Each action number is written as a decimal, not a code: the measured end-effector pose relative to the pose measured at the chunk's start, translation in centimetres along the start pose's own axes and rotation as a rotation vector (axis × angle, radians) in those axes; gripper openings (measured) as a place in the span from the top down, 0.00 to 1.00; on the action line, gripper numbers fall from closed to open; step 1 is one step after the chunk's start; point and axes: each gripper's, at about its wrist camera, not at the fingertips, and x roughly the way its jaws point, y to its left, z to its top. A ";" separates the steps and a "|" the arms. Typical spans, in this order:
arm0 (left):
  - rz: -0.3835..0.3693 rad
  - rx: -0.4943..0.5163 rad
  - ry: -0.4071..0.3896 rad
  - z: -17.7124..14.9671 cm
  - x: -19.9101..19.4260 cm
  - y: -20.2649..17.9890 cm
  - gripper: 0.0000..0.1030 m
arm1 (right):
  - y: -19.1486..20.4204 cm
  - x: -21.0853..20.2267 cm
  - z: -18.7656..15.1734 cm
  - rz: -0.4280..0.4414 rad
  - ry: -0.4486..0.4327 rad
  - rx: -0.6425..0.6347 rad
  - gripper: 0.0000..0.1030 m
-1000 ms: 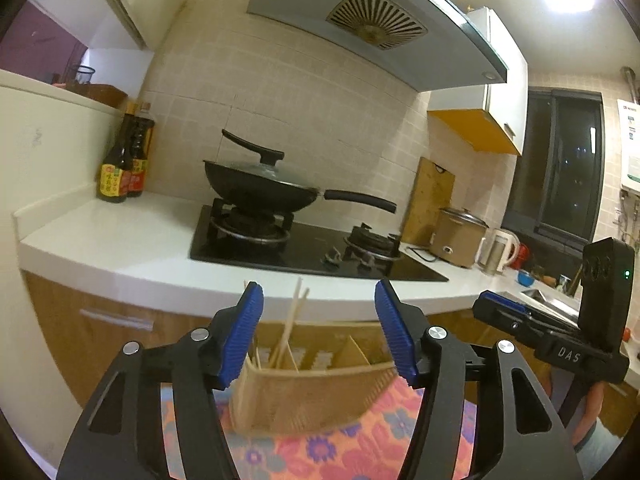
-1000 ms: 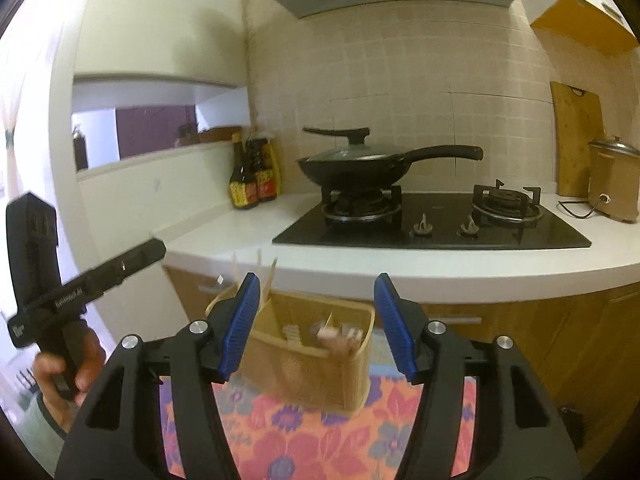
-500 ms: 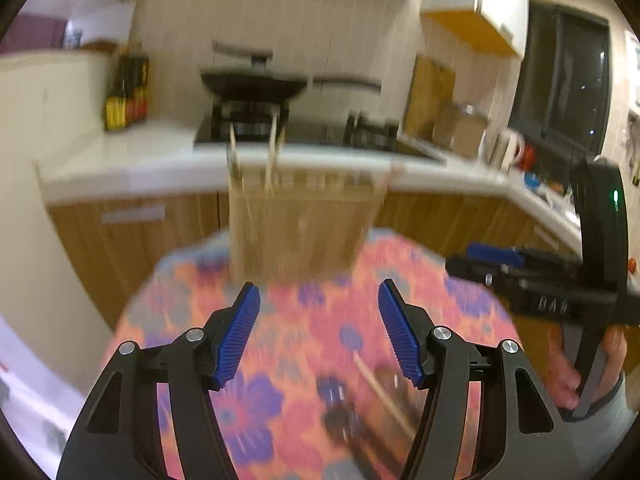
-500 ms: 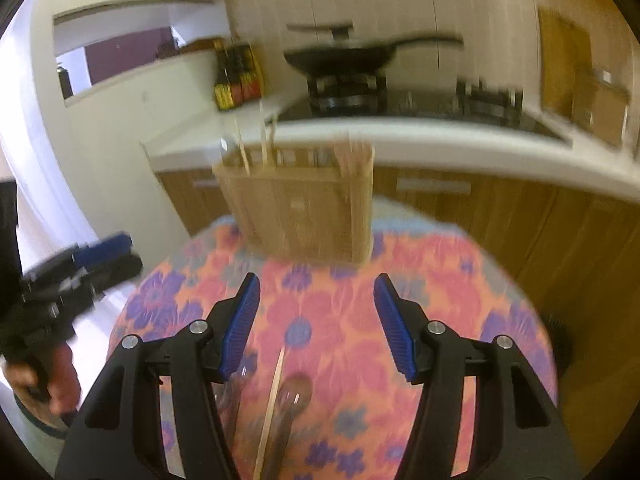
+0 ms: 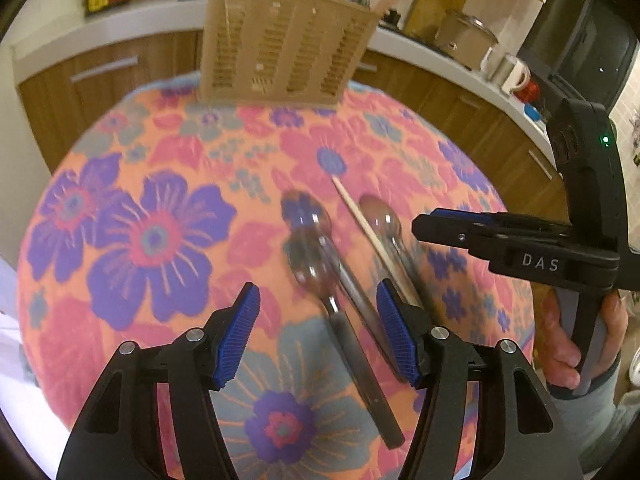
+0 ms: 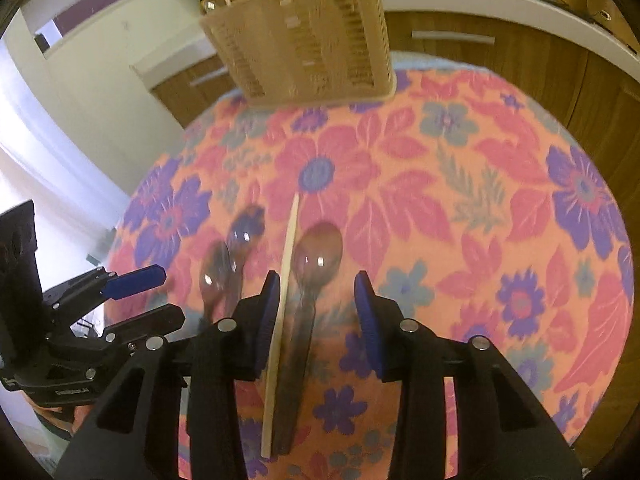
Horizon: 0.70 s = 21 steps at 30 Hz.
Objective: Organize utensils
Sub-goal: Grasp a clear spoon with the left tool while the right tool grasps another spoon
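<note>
Three metal spoons and one pale chopstick (image 6: 286, 272) lie on the floral tablecloth (image 5: 140, 240). Two spoons (image 5: 308, 216) (image 5: 316, 276) overlap on the left. The third spoon (image 6: 318, 252) lies beside the chopstick. A beige slotted utensil basket (image 5: 280, 52) stands at the table's far edge with chopsticks sticking out. My left gripper (image 5: 316, 292) hovers open over the two overlapping spoons' handles. My right gripper (image 6: 317, 280) hovers over the third spoon and chopstick, both between its closing jaws, with the pads not pressing on them.
The round table's edge drops off on every side. Wooden cabinets (image 6: 500, 64) and a white counter run behind the basket. A rice cooker (image 5: 464, 36) and mugs (image 5: 516, 76) stand on the counter at right. A hand (image 5: 560, 344) holds the right gripper's handle.
Both grippers tipped down from facing the stove and counter to looking onto the table and sank toward the spoons. The right gripper's jaws have narrowed; the left's look unchanged.
</note>
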 end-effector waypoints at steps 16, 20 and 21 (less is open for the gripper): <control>0.163 0.085 0.071 0.5 2.8 -2.8 0.62 | 2.7 2.5 -0.7 -0.128 0.063 -0.106 0.76; 0.218 0.115 0.068 0.5 3.1 -3.3 0.74 | 3.7 2.8 -0.8 -0.185 0.080 -0.176 0.78; 0.229 0.122 0.068 0.4 3.1 -3.3 0.77 | 4.0 2.8 -0.9 -0.198 0.086 -0.202 0.81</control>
